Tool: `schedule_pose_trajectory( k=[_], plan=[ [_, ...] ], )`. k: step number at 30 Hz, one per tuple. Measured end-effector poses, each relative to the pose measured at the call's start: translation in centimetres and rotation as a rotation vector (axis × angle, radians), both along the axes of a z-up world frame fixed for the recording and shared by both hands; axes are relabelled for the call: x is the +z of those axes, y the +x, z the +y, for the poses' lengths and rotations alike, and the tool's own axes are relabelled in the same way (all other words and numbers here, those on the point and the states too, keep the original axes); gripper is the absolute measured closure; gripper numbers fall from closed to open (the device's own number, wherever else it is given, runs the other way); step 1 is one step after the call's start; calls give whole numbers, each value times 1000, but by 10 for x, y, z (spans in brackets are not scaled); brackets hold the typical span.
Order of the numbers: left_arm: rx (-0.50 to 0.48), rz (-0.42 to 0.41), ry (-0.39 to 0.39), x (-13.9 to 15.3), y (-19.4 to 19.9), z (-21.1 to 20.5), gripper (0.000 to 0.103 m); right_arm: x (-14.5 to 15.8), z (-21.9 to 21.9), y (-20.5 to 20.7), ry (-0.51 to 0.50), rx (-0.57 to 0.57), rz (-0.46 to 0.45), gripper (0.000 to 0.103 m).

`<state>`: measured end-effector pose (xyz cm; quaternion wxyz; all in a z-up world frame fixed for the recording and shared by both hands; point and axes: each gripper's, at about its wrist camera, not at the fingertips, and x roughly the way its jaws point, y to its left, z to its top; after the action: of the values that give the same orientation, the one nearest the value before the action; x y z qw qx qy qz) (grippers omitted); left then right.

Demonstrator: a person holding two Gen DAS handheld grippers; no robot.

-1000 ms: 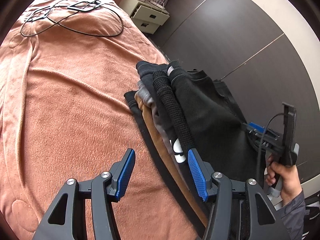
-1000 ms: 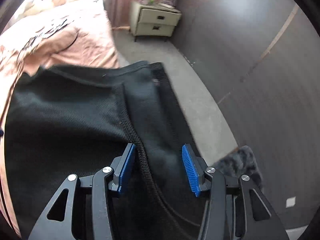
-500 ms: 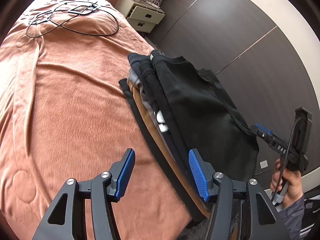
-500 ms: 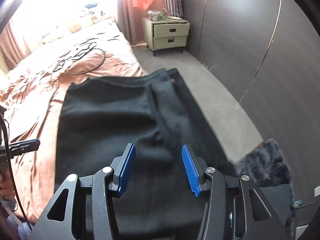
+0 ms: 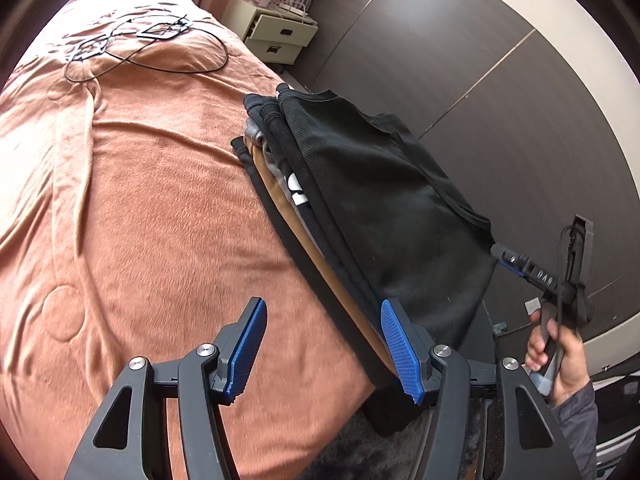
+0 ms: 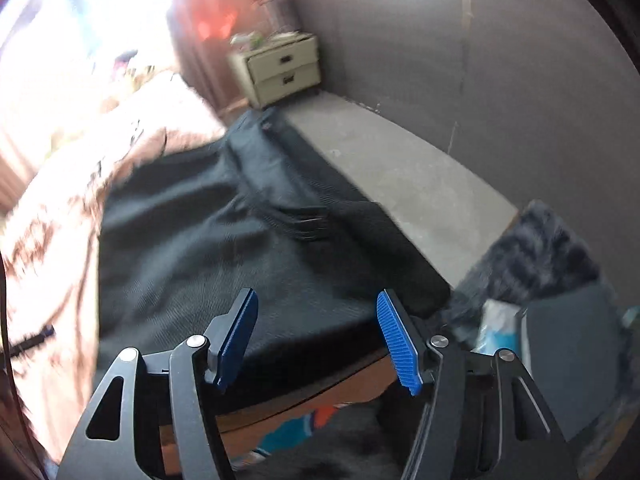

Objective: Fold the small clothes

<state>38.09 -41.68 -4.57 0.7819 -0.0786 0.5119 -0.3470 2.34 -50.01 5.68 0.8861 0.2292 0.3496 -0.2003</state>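
Observation:
A stack of folded clothes point(image 5: 320, 216) lies along the right edge of the bed, black, grey and brown layers showing at its side. A folded black garment point(image 5: 384, 200) is the top layer; the blurred right wrist view shows this black garment point(image 6: 192, 248) from above. My left gripper point(image 5: 324, 344) hovers over the blanket beside the stack, jaws opening, nothing between them. My right gripper point(image 6: 316, 336) hangs above the near end of the stack, jaws opening and empty. In the left wrist view that right gripper point(image 5: 520, 266) is off the stack's far corner, held by a hand point(image 5: 560, 360).
The bed carries an orange blanket point(image 5: 140, 200) with a black cable point(image 5: 152, 52) near the pillows. A cream nightstand point(image 5: 276, 34) stands by the dark wardrobe wall point(image 5: 500, 92). A dark fluffy rug point(image 6: 544, 248) lies on the grey floor point(image 6: 400, 168) beside the bed.
The right gripper let go of the black garment, which now lies flat on the stack, and pulled back towards the foot of the bed. The left gripper drew back and rose a little.

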Motion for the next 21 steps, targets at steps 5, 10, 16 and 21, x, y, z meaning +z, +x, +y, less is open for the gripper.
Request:
schedule_pose_trajectory(
  k=[5,10,16,21],
  plan=[
    [14,-29,14,13,-15,14,34,8,0,-34,20,-8,-54,43],
    [21,-55,19,32,-30,25,26,16,33,-61,10,27,-67,35],
    [26,-111,20,63,-51,38,1,39,81,-86,-104,26,-48,13],
    [22,-147,36,85,-69,49,0,55,113,-109,-136,35,-89,0]
  ],
)
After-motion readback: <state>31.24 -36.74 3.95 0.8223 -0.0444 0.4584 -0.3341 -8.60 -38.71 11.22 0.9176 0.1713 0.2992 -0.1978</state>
